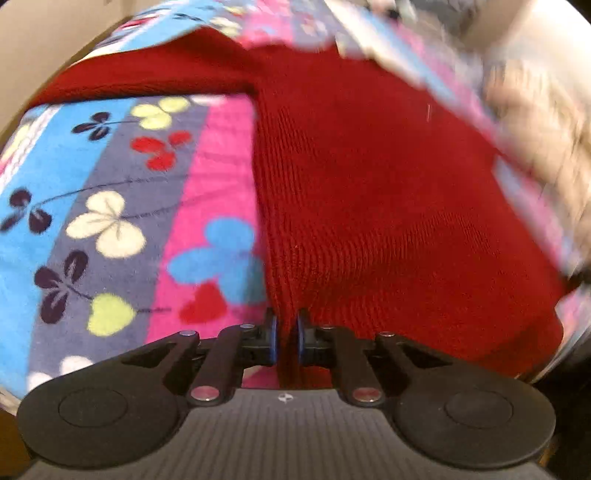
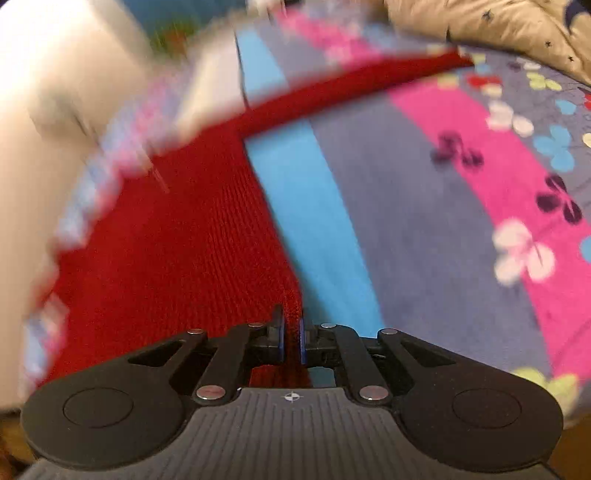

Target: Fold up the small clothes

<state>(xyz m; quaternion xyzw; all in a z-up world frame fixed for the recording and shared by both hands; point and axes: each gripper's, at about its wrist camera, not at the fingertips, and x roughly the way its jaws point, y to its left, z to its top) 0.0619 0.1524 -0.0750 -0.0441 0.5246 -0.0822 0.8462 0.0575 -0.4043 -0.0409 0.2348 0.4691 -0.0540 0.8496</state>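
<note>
A dark red knitted garment [image 1: 388, 192] lies spread on a striped flowered blanket [image 1: 110, 206]. One sleeve runs off to the far left in the left wrist view. My left gripper [image 1: 287, 325] is shut on the garment's near left edge. In the right wrist view the same red garment [image 2: 177, 240] fills the left half, with a sleeve stretching to the far right. My right gripper [image 2: 291, 325] is shut on its near right edge. Both views are blurred by motion.
The blanket [image 2: 443, 221] has blue, grey and pink stripes with flower prints. A beige quilt [image 2: 498, 29] with small stars lies at the far right. A pale blurred mass [image 2: 44, 110] is at the left of the right wrist view.
</note>
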